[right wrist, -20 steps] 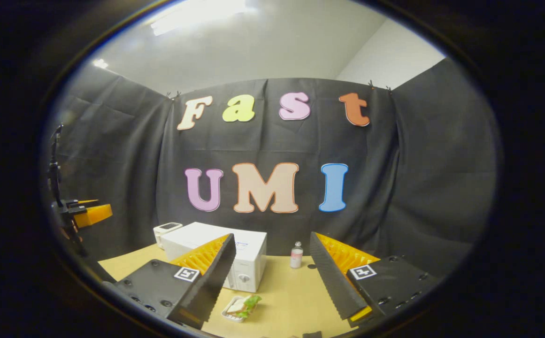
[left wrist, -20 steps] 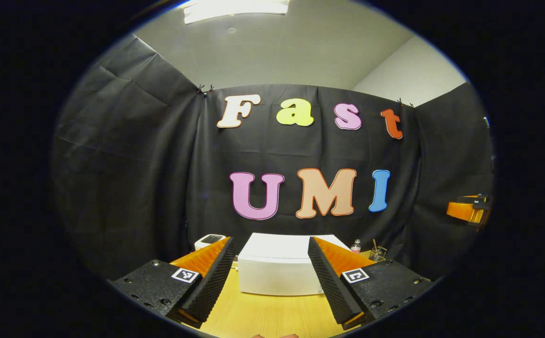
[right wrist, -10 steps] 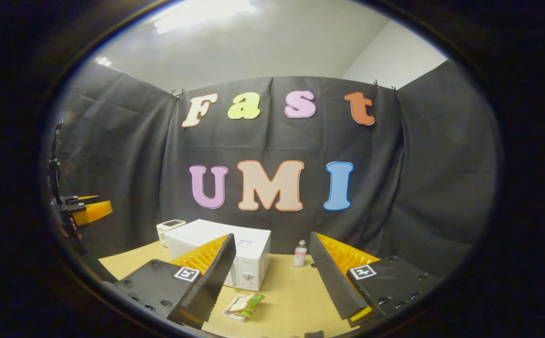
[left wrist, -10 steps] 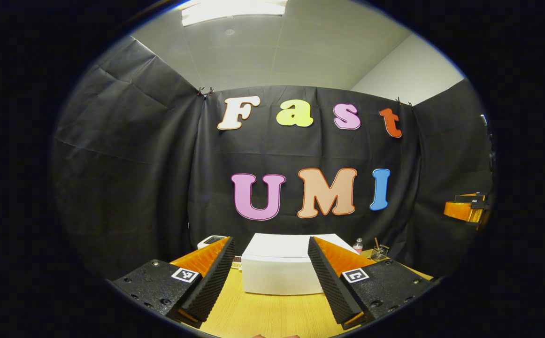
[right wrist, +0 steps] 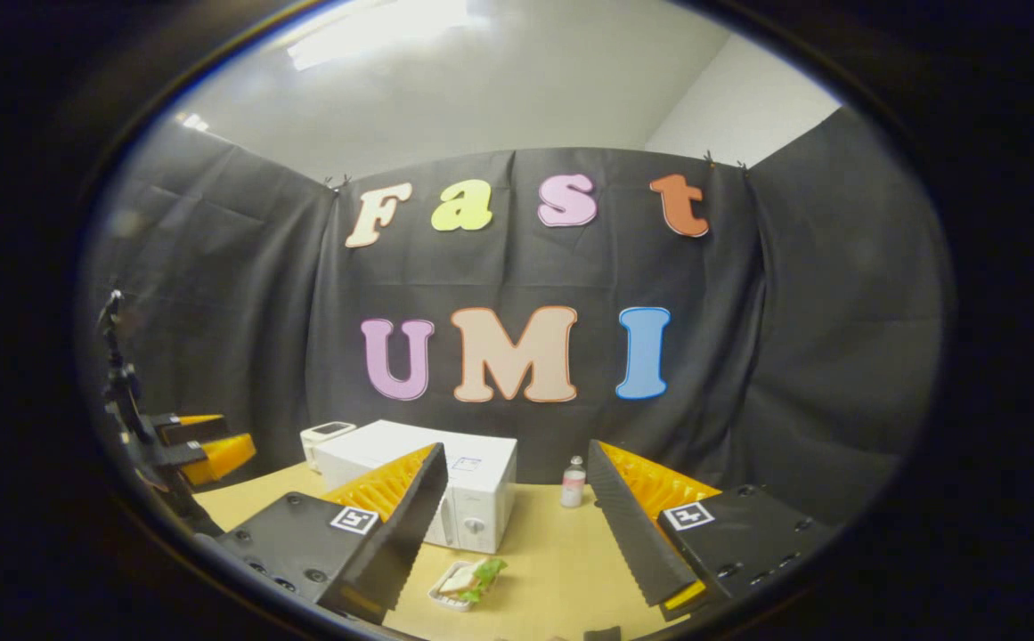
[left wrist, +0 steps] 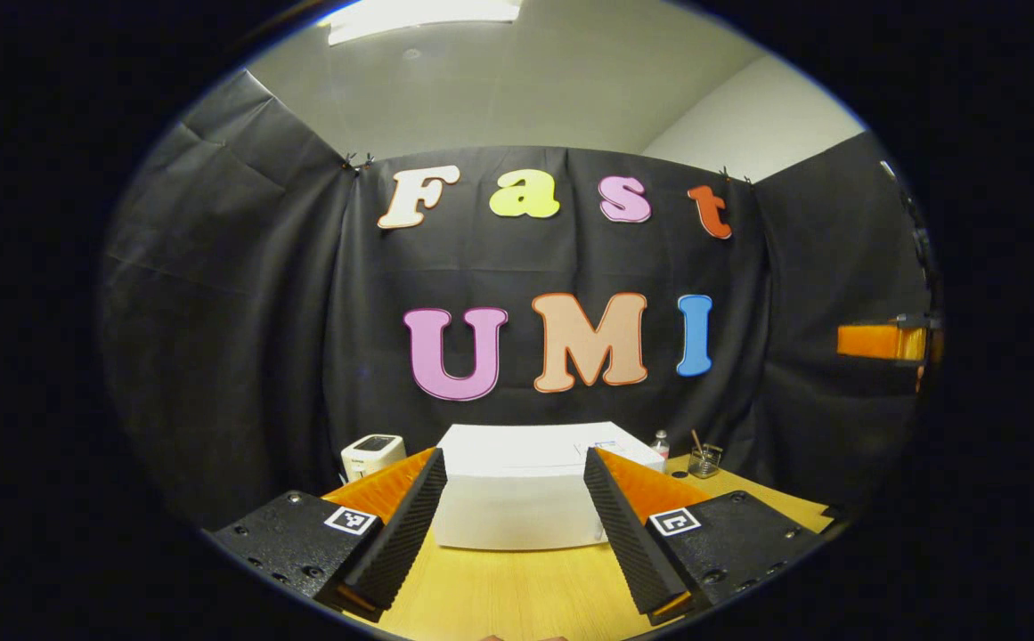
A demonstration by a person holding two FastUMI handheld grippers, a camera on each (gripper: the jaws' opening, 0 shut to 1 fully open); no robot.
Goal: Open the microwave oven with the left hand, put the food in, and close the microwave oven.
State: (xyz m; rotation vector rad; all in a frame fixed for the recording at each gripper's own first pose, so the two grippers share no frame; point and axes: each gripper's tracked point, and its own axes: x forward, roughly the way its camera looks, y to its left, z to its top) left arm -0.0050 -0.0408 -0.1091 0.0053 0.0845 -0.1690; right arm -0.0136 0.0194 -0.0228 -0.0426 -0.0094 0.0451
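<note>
The microwave oven [right wrist: 419, 472] stands on the wooden table [right wrist: 561, 570], white, its door closed; in the right gripper view it is at about 7 o'clock from the centre, partly behind the left finger. The food [right wrist: 466, 583], a sandwich with green leaves in a small tray, lies on the table just in front of the oven. The right gripper [right wrist: 509, 525] hangs above the table, its jaws spread wide and holding nothing; the left gripper [left wrist: 509, 525] is also spread and empty, with the oven [left wrist: 517, 485] between its fingers, farther off at 6 o'clock. A small bottle [right wrist: 573, 482] stands to the right of the oven; a small white device [left wrist: 371, 455] is at its left.
</note>
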